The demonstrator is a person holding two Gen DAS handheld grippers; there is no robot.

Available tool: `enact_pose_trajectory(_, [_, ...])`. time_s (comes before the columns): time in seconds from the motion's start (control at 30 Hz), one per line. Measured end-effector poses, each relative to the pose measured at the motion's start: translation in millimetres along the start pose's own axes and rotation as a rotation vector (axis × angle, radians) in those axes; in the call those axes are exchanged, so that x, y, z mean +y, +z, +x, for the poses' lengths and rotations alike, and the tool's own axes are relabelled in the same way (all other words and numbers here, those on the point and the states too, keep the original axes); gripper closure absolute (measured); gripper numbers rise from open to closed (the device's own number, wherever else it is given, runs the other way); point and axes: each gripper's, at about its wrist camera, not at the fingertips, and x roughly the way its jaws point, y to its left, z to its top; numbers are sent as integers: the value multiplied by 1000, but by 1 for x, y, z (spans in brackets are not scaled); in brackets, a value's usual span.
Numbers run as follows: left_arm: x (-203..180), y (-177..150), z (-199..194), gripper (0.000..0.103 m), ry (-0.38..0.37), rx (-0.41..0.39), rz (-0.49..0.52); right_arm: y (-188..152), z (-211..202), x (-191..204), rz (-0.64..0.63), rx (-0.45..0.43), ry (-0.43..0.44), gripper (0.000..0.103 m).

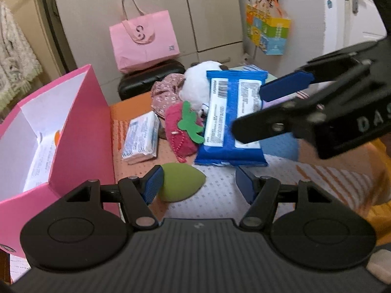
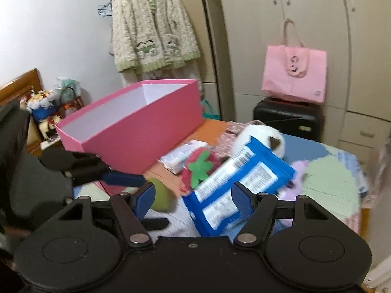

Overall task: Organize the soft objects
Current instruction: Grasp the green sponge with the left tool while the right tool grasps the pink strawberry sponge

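Note:
A blue wipes pack point(image 1: 232, 119) lies tilted on the pile of soft things; it also shows in the right wrist view point(image 2: 234, 183). My right gripper point(image 2: 193, 195) is open, its right finger beside the pack; from the left wrist view its blue pad point(image 1: 283, 86) rests at the pack's right edge. My left gripper point(image 1: 199, 183) is open and empty, with a green soft teardrop point(image 1: 180, 183) by its left finger. A strawberry plush point(image 1: 182, 127), a white plush point(image 1: 195, 85) and a small white wipes pack point(image 1: 141, 138) lie behind. The pink box point(image 1: 80, 131) stands at the left.
A pink tote bag point(image 1: 143, 40) sits on a black suitcase point(image 1: 149, 77) behind the table. A floral cloth point(image 1: 166, 92) lies by the plush. White items lie inside the pink box. A cardigan point(image 2: 151, 26) hangs on the wall.

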Motion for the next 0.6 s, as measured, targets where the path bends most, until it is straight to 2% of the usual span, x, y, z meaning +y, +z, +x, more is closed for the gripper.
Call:
enact_pose_trajectory(0.13, [-4,0,8,38,77,-28,-9,9,24,-2,-5,23,44,31])
enact_pose_trajectory(0.33, [0,0,17,38,147,-36,-35,21,56,-6,-44,66,76,41])
enact_pose_trajectory(0.43, [0,-1,21,40,177,-27,-29,26,67,-5,-81,85,90,41])
enact_pose_trajectory(0.6, [1,-1,23,53,203,-32,-11,31,86,-5,-142,126,65,43])
